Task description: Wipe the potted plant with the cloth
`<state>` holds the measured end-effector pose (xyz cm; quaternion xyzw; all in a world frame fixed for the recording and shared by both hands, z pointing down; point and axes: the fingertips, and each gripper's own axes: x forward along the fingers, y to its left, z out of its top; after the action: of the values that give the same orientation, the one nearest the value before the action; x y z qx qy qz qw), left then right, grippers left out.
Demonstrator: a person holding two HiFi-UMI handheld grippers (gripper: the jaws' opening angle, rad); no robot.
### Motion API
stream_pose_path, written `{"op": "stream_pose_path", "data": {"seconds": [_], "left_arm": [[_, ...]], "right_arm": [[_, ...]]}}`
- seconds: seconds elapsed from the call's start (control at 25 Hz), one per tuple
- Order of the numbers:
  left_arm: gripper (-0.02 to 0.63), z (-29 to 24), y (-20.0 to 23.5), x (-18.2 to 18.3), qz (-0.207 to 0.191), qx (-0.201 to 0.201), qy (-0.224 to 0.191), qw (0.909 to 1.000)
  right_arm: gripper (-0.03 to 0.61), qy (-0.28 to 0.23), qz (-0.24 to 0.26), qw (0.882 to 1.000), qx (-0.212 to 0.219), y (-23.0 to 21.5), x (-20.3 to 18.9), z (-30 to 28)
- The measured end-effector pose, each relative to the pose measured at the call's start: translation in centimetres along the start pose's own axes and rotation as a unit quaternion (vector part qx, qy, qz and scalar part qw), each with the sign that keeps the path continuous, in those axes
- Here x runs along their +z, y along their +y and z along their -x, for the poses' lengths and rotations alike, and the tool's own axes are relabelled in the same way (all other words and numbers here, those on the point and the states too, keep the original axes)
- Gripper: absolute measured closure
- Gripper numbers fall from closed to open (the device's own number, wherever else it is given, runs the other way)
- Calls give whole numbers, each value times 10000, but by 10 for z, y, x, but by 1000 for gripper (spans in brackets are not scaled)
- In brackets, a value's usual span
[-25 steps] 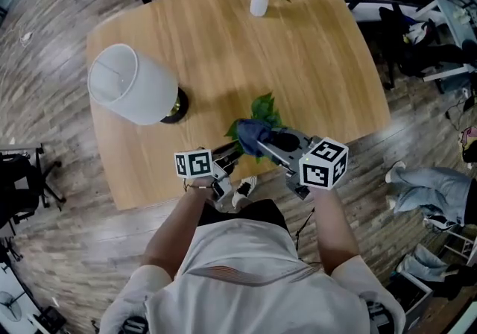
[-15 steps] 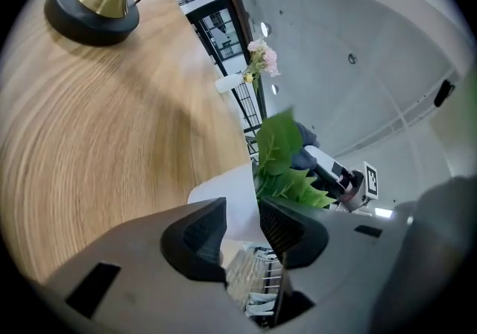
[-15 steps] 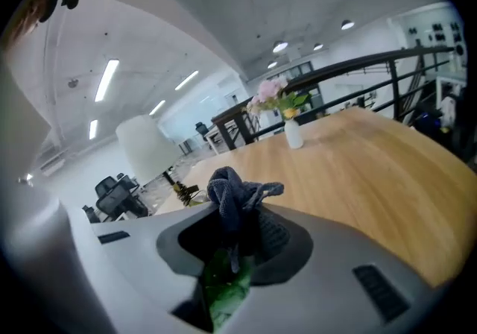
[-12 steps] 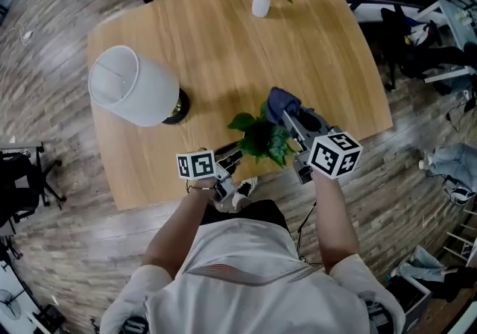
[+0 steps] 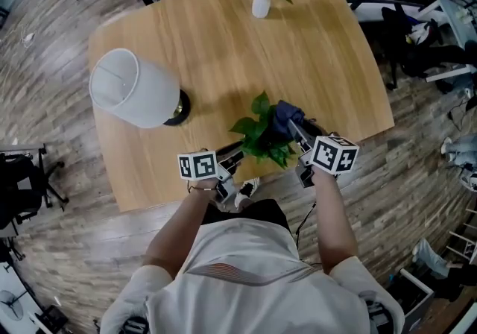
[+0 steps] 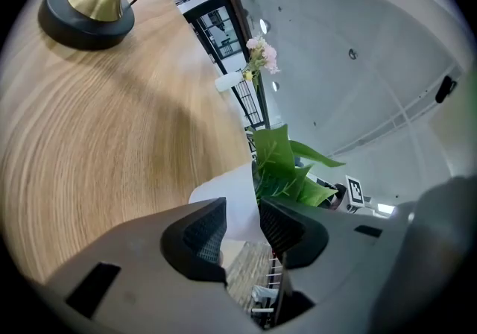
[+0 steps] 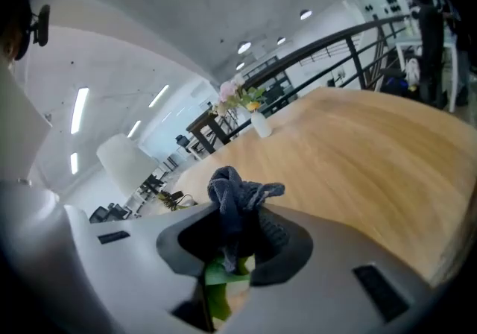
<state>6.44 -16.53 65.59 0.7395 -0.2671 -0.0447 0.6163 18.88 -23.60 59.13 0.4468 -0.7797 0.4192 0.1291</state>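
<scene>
A small potted plant (image 5: 258, 136) with broad green leaves stands near the table's front edge. My left gripper (image 5: 237, 150) reaches it from the near left. In the left gripper view its jaws (image 6: 242, 228) stand narrowly apart on the white pot (image 6: 226, 196), under the leaves (image 6: 279, 168). My right gripper (image 5: 293, 128) is shut on a bunched dark blue cloth (image 5: 284, 115), pressed against the plant's right side. In the right gripper view the cloth (image 7: 235, 194) sticks up from the gripper (image 7: 238, 239), with a green leaf (image 7: 218, 277) just below it.
A lamp with a white shade (image 5: 133, 87) and a dark round base (image 6: 88, 6) stands at the table's left. A white vase of pink flowers (image 5: 259, 1) is at the far edge. The wooden table (image 5: 320, 49) ends right by the plant; chairs and clutter surround it.
My right gripper carried the cloth from the plant's top to its far right side, then back a little toward the leaves. The left gripper and pot have stayed put.
</scene>
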Motion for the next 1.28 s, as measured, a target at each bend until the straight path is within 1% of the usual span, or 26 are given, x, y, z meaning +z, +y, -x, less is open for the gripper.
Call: {"op": "stream_pose_path", "data": {"seconds": [0.08,0.12,0.16,0.2,0.28,0.36,0.4,0.44,0.48,0.56,0.64,0.72,0.8,0.84,0.88,0.92,0.96,1.04,1.12,1.16,1.2,1.28], "left_arm": [[472,1,1,1,-3,15,2,10000],[472,2,1,1,7,16,-1,10000],[472,1,1,1,16,14,-4,10000],[472,1,1,0,24,12,-5,10000],[472,0,1,0,37,9,6,10000],[472,-2,0,0,17,6,34,10000],[472,-2,0,0,1,9,45,10000],[472,-2,0,0,-9,16,52,10000],[472,-2,1,0,-9,24,53,10000],[472,-1,1,0,-6,41,43,10000],[472,-1,0,1,-34,53,27,10000],[472,-1,0,1,-58,64,25,10000],[472,-1,1,1,-74,71,22,9999],[474,-1,1,2,-75,73,16,9999],[474,-1,2,2,-70,75,9,9999],[474,-1,2,3,-60,79,3,10000],[474,-1,2,2,-50,86,-2,10000],[474,-1,2,1,-37,105,-5,9999],[474,-1,2,0,-32,104,-1,9999],[474,-2,1,-1,-31,96,1,9999],[474,-3,1,-1,-31,88,5,10000],[474,-5,0,-2,-27,80,16,10000]], "right_arm": [[440,-374,297,9982,-367,-8,17,16],[440,-539,429,9966,-460,-7,26,24],[440,-668,492,9956,-434,-4,33,33],[440,-741,466,9958,-278,3,38,40],[440,-635,153,9974,318,24,36,47],[440,-226,-405,9941,983,44,19,46],[440,-12,-643,9910,1170,49,8,45],[440,160,-772,9896,1202,50,-3,43],[440,298,-796,9904,1094,46,-14,40],[440,485,-759,9935,701,28,-35,36],[440,465,-767,9955,318,8,-44,36],[440,275,-609,9977,-111,-10,-42,42],[440,26,-234,9983,-533,-21,-32,53],[441,-116,-49,9978,-651,-22,-24,59],[442,-278,74,9974,-661,-18,-17,65],[442,-440,117,9974,-556,-11,-9,71],[442,-573,78,9977,-353,-1,-3,76],[442,-690,-220,9971,251,25,1,82],[442,-608,-643,9925,846,48,-5,81],[442,-484,-798,9904,1017,54,-14,78],[442,-306,-899,9898,1066,56,-26,73],[442,87,-1014,9910,871,46,-55,62]]}}
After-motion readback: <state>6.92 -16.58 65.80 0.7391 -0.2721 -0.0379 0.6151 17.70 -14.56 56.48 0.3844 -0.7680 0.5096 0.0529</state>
